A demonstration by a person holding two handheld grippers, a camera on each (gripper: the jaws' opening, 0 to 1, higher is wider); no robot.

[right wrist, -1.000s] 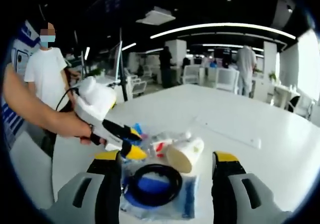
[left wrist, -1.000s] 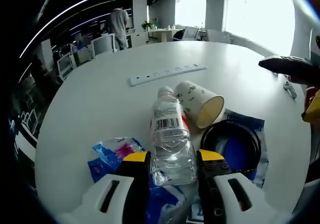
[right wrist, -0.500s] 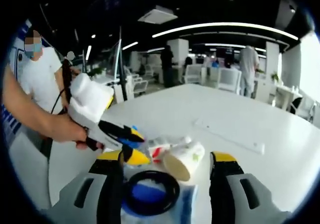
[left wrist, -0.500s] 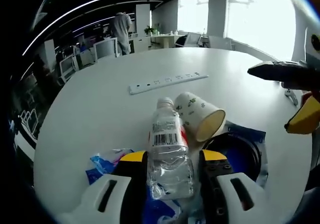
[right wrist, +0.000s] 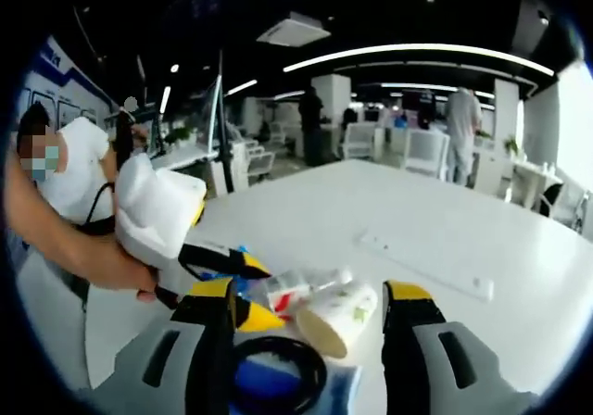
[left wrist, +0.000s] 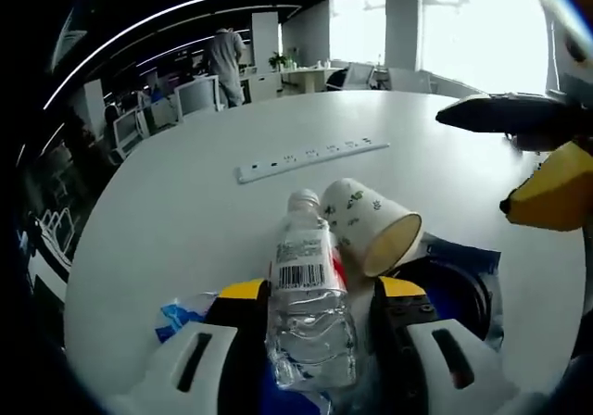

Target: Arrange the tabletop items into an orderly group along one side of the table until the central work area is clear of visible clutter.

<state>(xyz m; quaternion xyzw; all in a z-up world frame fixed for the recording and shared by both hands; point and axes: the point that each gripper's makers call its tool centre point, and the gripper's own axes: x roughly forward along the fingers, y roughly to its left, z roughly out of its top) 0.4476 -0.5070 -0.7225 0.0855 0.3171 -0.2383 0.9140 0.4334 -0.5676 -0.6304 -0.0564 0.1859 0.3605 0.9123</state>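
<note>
- The left gripper (left wrist: 313, 296) has its two yellow-tipped jaws clamped on the lower body of a clear plastic bottle (left wrist: 309, 315), one jaw pressed to each side.
- The bottle lies on its side along the jaws, its white cap pointing away from the camera and its barcode label facing up.
- A paper cup (left wrist: 371, 227) lies on its side just right of the bottle's neck, touching the bottle, with its open mouth turned toward the right and toward the camera.
- Below the cup is a black ring (left wrist: 456, 290) resting on a blue packet (left wrist: 465, 253); the cup's rim overlaps the ring's edge.
- A blue wrapper (left wrist: 176, 314) peeks out left of the left jaw.
- Farther off on the white round table (left wrist: 176, 211) lies a white power strip (left wrist: 310, 154), well apart from the clutter.
- The right gripper (right wrist: 308, 295) has its jaws wide apart and holds nothing; between them in its view sit the cup (right wrist: 337, 315) and the bottle (right wrist: 295, 289), with the ring (right wrist: 269, 378) lower down.
- In the right gripper view the left gripper (right wrist: 243, 287) comes in from the left, held by a person's hand (right wrist: 116, 269).
- The right gripper's dark and yellow jaw tips show at the right edge of the left gripper view, above the table.
- People stand among desks and chairs in the office behind.
</note>
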